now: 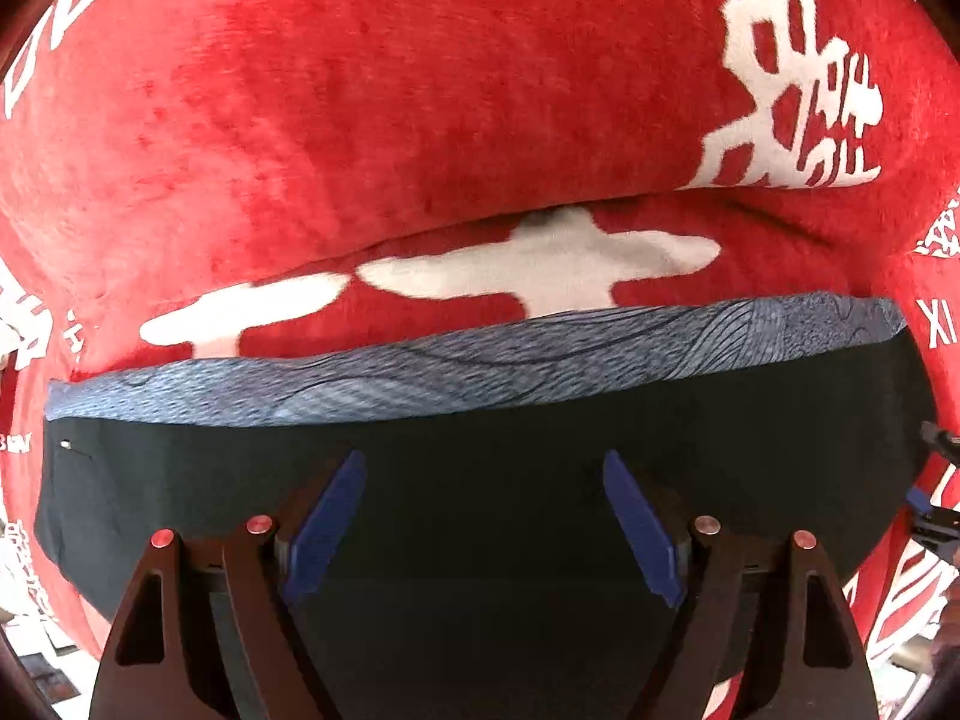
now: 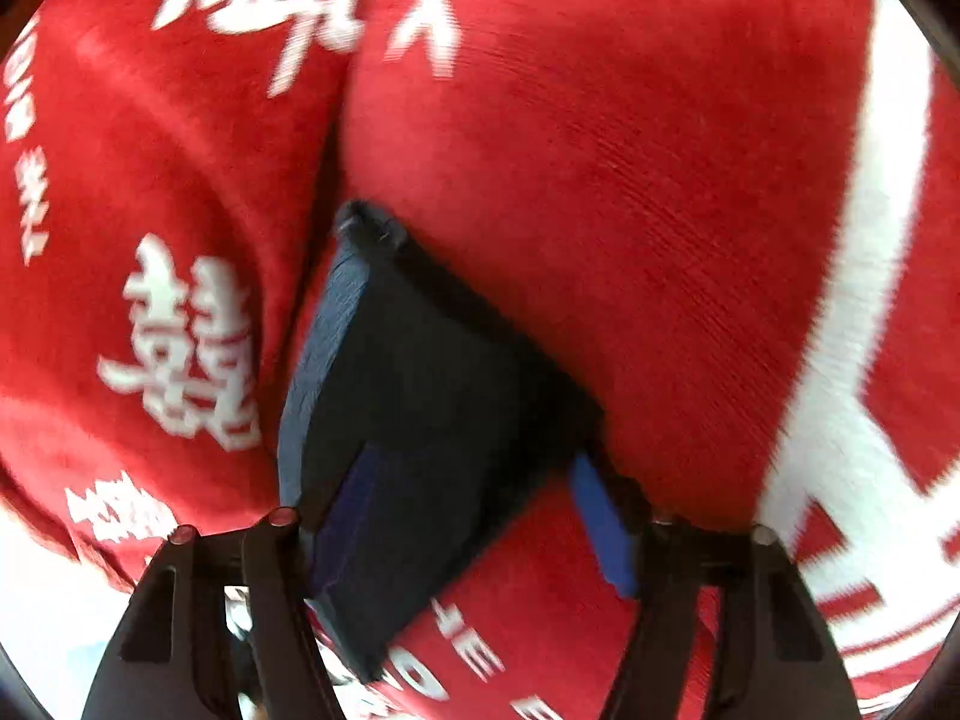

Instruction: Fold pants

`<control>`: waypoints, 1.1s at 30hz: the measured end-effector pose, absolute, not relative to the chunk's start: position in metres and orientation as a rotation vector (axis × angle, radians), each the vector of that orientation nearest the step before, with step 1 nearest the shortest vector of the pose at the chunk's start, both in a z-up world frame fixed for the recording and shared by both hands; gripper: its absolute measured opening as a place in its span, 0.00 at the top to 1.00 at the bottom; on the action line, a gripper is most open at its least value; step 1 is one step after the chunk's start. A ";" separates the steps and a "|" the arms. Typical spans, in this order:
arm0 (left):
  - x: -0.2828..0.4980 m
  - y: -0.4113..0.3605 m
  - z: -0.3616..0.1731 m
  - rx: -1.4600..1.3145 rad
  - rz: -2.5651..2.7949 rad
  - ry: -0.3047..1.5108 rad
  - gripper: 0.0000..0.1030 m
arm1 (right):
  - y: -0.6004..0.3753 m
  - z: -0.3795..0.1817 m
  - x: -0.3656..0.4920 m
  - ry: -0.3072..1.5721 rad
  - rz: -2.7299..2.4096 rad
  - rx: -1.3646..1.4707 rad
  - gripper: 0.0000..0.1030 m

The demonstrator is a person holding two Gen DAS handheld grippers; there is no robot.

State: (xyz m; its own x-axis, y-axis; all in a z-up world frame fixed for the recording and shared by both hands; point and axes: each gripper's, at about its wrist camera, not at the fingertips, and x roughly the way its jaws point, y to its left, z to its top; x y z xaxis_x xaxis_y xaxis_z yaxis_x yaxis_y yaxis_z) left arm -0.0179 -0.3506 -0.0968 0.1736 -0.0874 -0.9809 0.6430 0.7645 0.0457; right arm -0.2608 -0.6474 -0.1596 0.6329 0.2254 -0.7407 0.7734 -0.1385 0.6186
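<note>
The dark pants lie folded flat on a red blanket, with a blue-grey patterned band along their far edge. My left gripper is open just above the dark cloth, its blue pads wide apart and holding nothing. In the right wrist view the folded pants show as a dark wedge with a blue edge on the left. My right gripper is open at the wedge's near corner, one blue pad to its right, the other lying against the cloth.
A red plush blanket with white lettering covers the surface and rises in a thick fold behind the pants. A deep crease in the blanket runs beyond the pants in the right wrist view. The right gripper shows at the left wrist view's right edge.
</note>
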 end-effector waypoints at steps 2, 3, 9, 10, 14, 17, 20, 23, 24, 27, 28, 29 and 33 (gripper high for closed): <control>-0.023 -0.361 -0.105 0.531 -0.563 1.316 0.20 | -0.649 -0.165 -0.260 0.831 -0.608 1.744 0.79; -0.025 -0.363 -0.107 0.545 -0.561 1.314 0.20 | -0.650 -0.158 -0.262 0.810 -0.601 1.750 0.86; -0.044 -0.352 -0.119 0.560 -0.582 1.332 0.19 | -0.650 -0.114 -0.264 0.870 -0.556 1.538 0.87; -0.045 -0.351 -0.120 0.552 -0.577 1.321 0.18 | -0.649 -0.124 -0.267 0.901 -0.568 1.540 0.87; -0.046 -0.353 -0.120 0.565 -0.572 1.329 0.18 | -0.646 -0.141 -0.275 0.949 -0.616 1.527 0.74; -0.037 -0.351 -0.116 0.584 -0.566 1.299 0.18 | -0.642 -0.126 -0.279 0.977 -0.662 1.483 0.63; -0.022 -0.341 -0.116 0.538 -0.524 1.335 0.18 | -0.639 -0.106 -0.287 1.031 -0.708 1.411 0.60; -0.012 -0.328 -0.111 0.513 -0.508 1.321 0.18 | -0.629 -0.081 -0.285 1.053 -0.728 1.301 0.60; -0.010 -0.323 -0.108 0.510 -0.511 1.307 0.18 | -0.624 -0.072 -0.283 1.055 -0.730 1.267 0.60; -0.004 -0.308 -0.098 0.511 -0.516 1.280 0.18 | -0.603 -0.058 -0.272 1.046 -0.700 1.223 0.60; 0.001 -0.296 -0.095 0.504 -0.521 1.270 0.18 | -0.592 -0.055 -0.262 1.048 -0.667 1.215 0.60; 0.007 -0.289 -0.092 0.497 -0.524 1.260 0.18 | -0.581 -0.054 -0.252 1.056 -0.628 1.207 0.60; 0.035 -0.244 -0.085 0.483 -0.522 1.218 0.18 | -0.529 -0.053 -0.197 1.089 -0.416 1.178 0.60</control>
State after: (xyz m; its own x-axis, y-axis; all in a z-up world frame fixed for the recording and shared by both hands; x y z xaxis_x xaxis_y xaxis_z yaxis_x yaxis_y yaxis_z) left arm 0.0353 -0.2441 -0.0853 0.2578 -0.1172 -0.9591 0.6140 0.7862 0.0690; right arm -0.1966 -0.5290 -0.0535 0.4623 0.2579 -0.8484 0.7574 0.3827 0.5290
